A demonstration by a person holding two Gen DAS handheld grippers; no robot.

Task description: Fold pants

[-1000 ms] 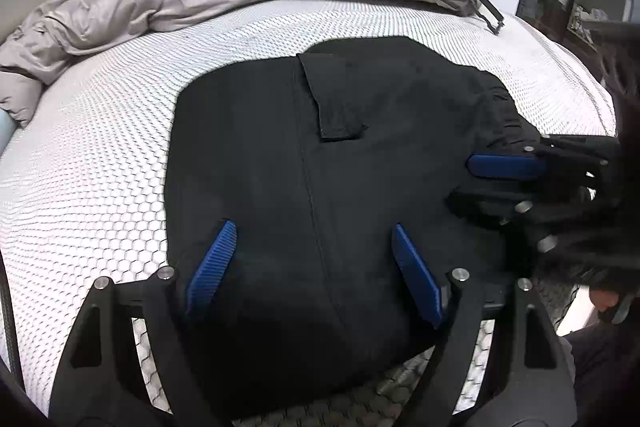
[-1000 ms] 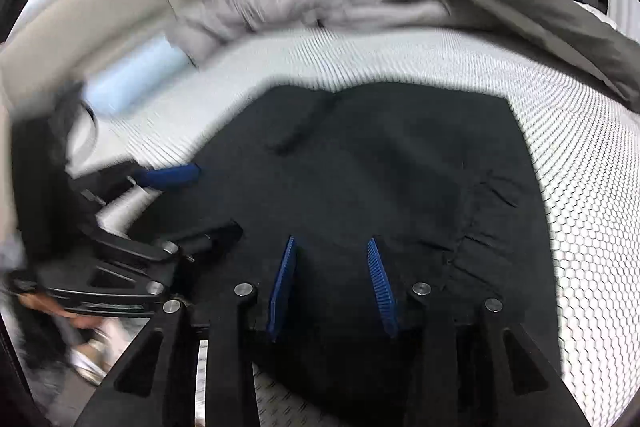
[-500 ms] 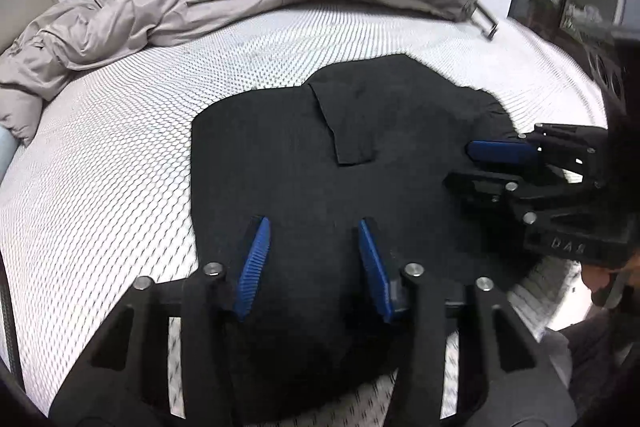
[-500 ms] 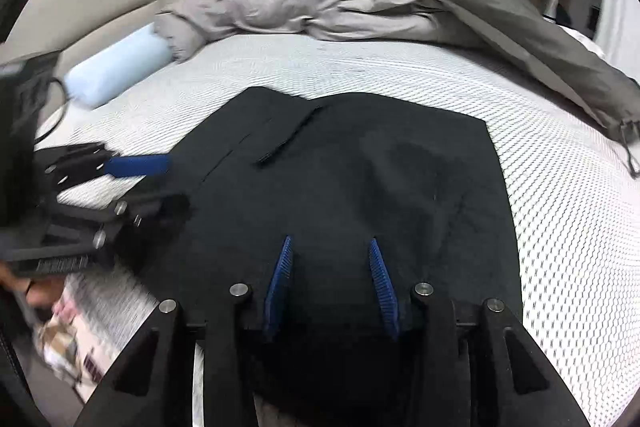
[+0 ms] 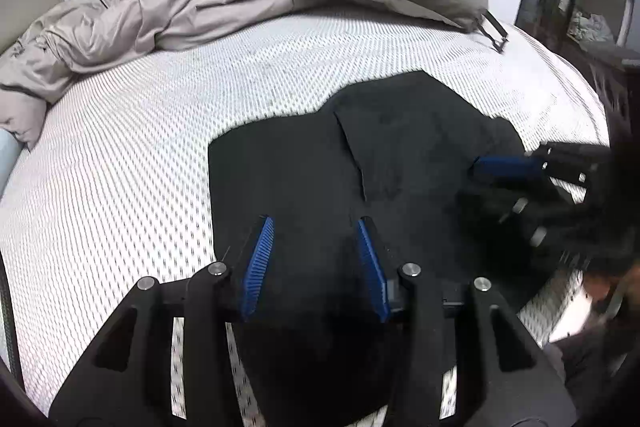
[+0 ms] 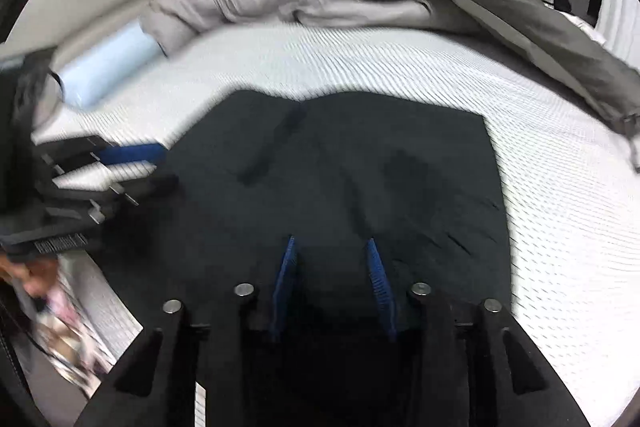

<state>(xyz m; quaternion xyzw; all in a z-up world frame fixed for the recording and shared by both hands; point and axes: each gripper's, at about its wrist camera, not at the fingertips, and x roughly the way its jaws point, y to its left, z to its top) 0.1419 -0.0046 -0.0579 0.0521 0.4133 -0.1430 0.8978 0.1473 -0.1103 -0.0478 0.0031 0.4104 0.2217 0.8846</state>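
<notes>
Left gripper (image 5: 316,227) narrowed since a second ago, jaws parted; right gripper (image 6: 332,247) likewise. Black pants (image 5: 320,163) folded flat on mattress (image 5: 120,147).

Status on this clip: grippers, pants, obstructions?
Left gripper and right gripper part open, over black pants. Pants folded flat on white mesh bed. Grey jackets heaped beyond, apart.

Black pants (image 5: 320,179) on a white honeycomb-patterned mattress (image 5: 120,155); grey-beige quilt (image 5: 168,7); blue tool pads (image 5: 256,263).
</notes>
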